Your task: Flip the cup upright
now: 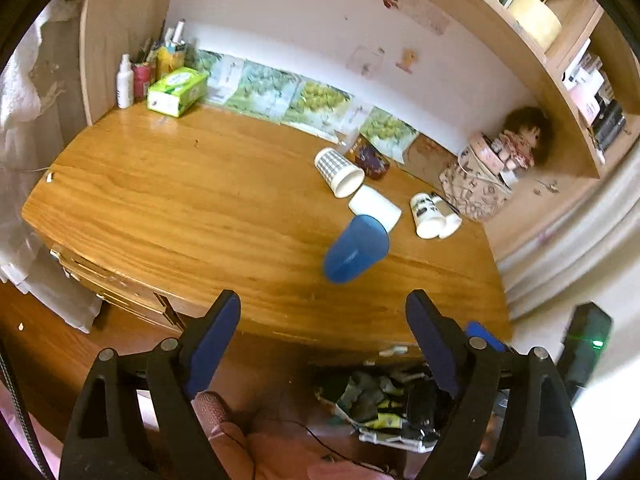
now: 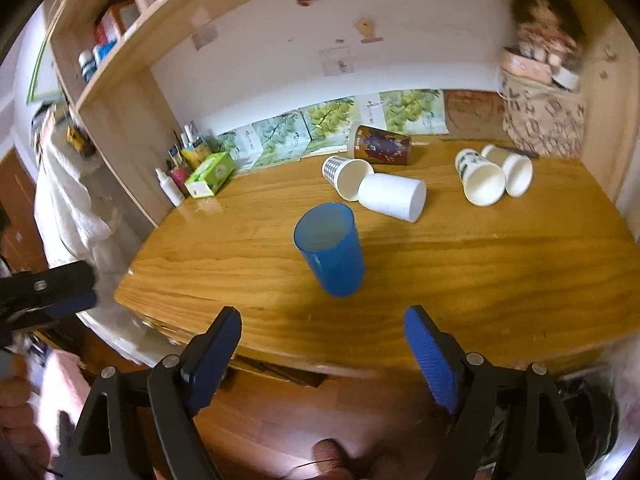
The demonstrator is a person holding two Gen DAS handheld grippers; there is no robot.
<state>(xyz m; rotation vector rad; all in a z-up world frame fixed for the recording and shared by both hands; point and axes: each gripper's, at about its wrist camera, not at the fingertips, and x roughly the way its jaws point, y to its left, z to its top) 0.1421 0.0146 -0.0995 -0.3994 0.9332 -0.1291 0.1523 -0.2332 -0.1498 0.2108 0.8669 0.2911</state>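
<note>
A blue plastic cup (image 2: 331, 248) stands upright on the wooden desk (image 2: 500, 264), mouth up; it also shows in the left wrist view (image 1: 356, 249). Behind it several paper cups lie on their sides: a plain white one (image 2: 394, 196), a checked one (image 2: 346, 176), a brown printed one (image 2: 382, 145) and two white ones (image 2: 494, 174) at the right. My right gripper (image 2: 322, 344) is open and empty, just in front of the desk edge, short of the blue cup. My left gripper (image 1: 323, 328) is open and empty, off the desk's front edge.
A green tissue box (image 1: 176, 90), bottles and pens stand at the desk's back left. A patterned bag (image 2: 540, 120) with a doll (image 2: 546, 28) sits at the back right. Shelves with books hang above. Clutter lies on the floor (image 1: 392, 404) below the desk.
</note>
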